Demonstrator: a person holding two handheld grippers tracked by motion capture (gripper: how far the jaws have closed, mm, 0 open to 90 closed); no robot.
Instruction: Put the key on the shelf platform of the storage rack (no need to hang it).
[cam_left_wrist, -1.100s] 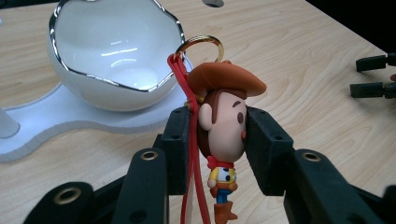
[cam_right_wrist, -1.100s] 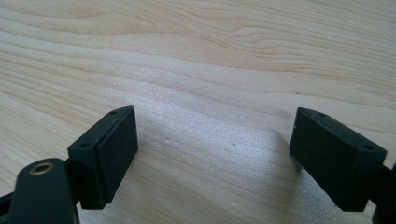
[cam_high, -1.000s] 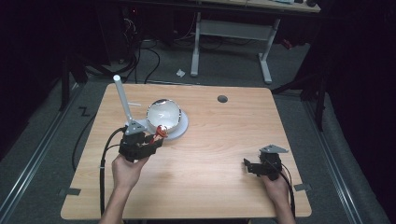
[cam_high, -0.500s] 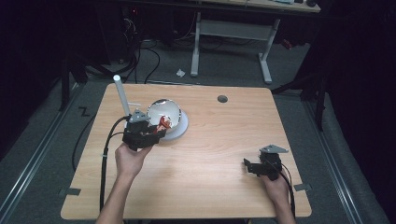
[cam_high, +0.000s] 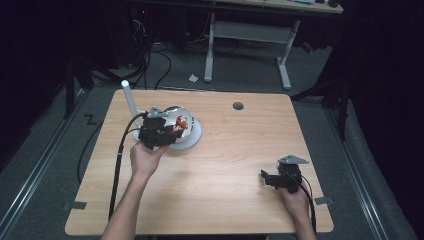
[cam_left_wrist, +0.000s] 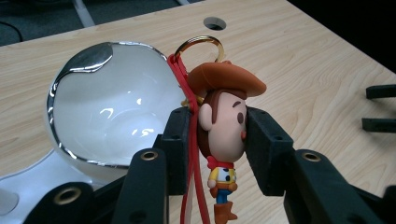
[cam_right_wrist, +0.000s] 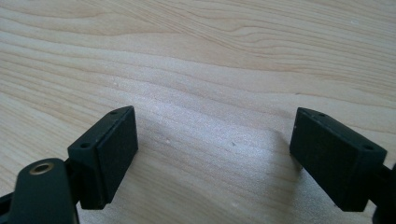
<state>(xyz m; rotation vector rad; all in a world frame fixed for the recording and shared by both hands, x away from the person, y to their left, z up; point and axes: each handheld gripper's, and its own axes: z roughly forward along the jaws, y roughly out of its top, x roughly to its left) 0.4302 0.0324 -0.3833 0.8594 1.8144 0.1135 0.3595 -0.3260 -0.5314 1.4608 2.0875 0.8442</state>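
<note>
Since a second ago, the left gripper (cam_high: 172, 131) has moved farther up the table, over the shiny steel bowl (cam_left_wrist: 112, 107) on its white base (cam_high: 195, 136), jaws clamped on a cowboy-doll keychain (cam_left_wrist: 223, 126). At the near right, the right gripper (cam_high: 265, 177) rests on the wooden table (cam_high: 225, 190), jaws wide apart.

We saw the bowl (cam_high: 186, 131) on the table's (cam_high: 225, 200) left-rear part, sitting on a plate (cam_high: 196, 137). A post (cam_high: 129, 97) stood just left of it, near the left edge. The left gripper (cam_high: 172, 131) sat at the bowl's near-left rim, with the figure (cam_left_wrist: 223, 135) between its jaws, just beside the bowl. A hole (cam_high: 238, 106) lay near the rear edge, right of the bowl. The right gripper (cam_high: 265, 177) was at the near-right corner, well apart from the rest, over bare table.
</note>
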